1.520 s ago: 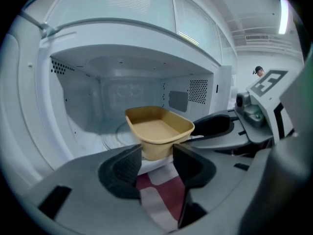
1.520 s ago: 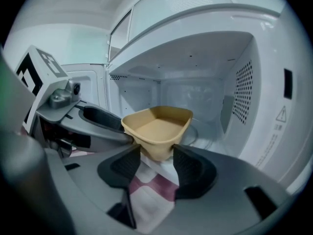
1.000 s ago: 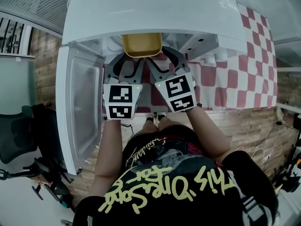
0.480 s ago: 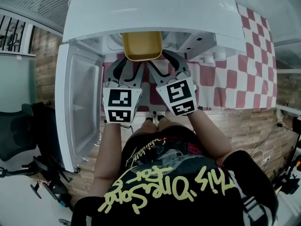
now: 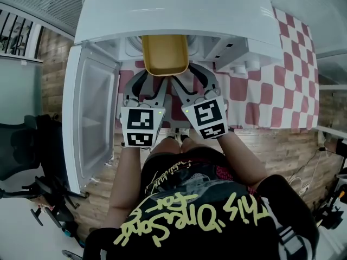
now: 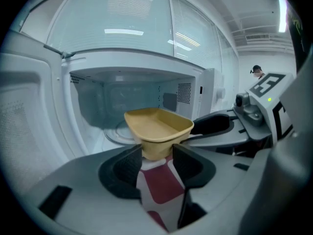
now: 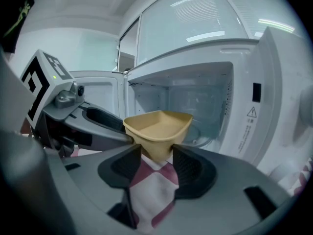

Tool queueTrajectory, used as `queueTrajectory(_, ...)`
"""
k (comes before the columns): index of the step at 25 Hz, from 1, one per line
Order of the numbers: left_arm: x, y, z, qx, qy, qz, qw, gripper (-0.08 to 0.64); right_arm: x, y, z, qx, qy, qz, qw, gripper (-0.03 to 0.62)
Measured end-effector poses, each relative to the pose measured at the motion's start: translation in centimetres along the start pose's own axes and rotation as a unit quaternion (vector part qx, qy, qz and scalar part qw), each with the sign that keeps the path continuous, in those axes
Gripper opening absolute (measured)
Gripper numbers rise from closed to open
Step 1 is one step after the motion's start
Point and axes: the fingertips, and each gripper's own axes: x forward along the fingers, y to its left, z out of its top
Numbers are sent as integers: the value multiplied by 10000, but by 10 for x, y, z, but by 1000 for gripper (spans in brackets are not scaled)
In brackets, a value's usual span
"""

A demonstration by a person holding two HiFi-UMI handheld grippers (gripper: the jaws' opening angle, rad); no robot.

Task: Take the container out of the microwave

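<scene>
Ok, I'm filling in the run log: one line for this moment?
container: lifted, at microwave mouth | left gripper: gripping container | right gripper: gripping container | door: open

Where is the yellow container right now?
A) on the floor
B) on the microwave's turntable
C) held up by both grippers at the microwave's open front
C: the left gripper and right gripper each clamp the yellow container, lifted clear before the microwave.

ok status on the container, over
Both shut on the yellow container: left gripper, right gripper. Lifted, at the mouth of the microwave. The door open wide at left, nothing blocking.
</scene>
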Motion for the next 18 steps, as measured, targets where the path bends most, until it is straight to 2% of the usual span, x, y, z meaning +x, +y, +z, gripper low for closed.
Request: queueTrajectory(18, -16, -13, -10, -40, -49, 120, 9999, 199, -16, 11, -8, -71, -80, 161, 9998, 209)
